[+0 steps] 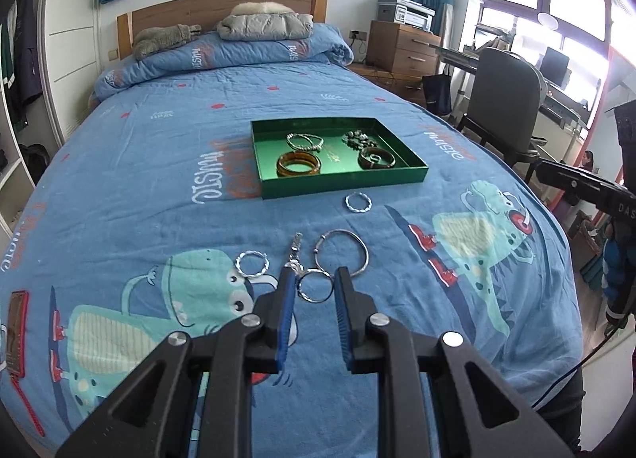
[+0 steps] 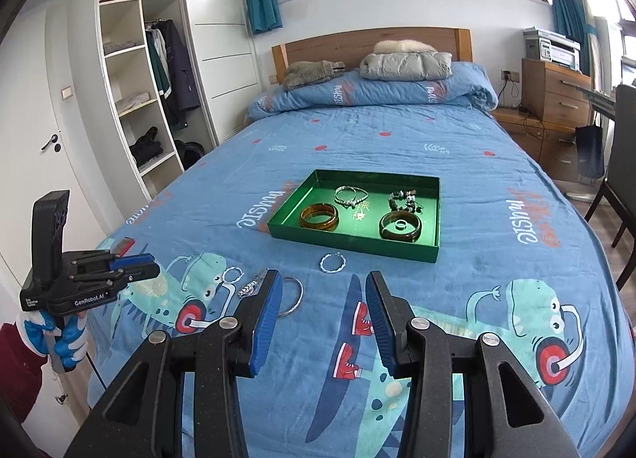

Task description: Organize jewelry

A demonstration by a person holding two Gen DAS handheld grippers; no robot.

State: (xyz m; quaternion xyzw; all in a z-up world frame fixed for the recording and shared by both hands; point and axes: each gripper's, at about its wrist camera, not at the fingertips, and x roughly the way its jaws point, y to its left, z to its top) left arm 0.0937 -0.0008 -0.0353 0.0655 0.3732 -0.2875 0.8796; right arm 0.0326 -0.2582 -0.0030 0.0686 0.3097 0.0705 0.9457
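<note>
Green tray sits mid-bed on the blue quilt, clear of every mattress edge, with bare cloth on all sides. It holds an amber bangle, a dark bangle, a chain bracelet and a beaded piece. Loose in front of its near wall: twisted ring, large silver bangle, second twisted ring, clasp chain, small plain ring. Left gripper fingers spread, framing the plain ring, nothing pinched. Right gripper fingers spread wide over bare quilt, empty.

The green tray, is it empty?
No, the green tray already holds an amber bangle, a dark bangle, a silver bracelet and beads.
</note>
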